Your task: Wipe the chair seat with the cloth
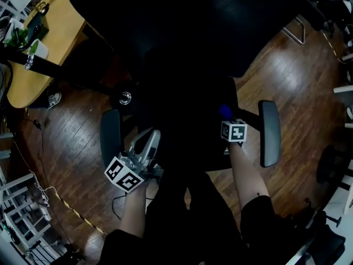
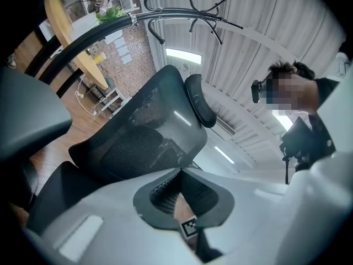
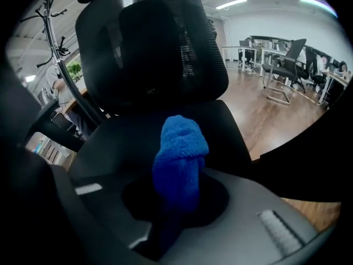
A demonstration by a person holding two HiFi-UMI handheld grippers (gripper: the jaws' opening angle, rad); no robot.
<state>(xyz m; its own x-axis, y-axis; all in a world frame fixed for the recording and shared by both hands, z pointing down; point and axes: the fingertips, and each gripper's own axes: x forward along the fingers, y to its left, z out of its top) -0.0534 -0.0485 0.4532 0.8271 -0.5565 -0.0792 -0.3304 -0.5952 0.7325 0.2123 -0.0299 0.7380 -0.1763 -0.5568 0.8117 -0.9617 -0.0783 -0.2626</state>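
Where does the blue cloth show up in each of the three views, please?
Head view: the blue cloth sits right of centre, just above a marker cube.
Left gripper view: not in it.
Right gripper view: dead centre, clamped in the right hand-held gripper.
Shared landmark: the chair backrest.

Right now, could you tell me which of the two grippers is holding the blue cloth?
The right gripper: the blue cloth sticks out between its jaws. The left gripper is shut with nothing in it.
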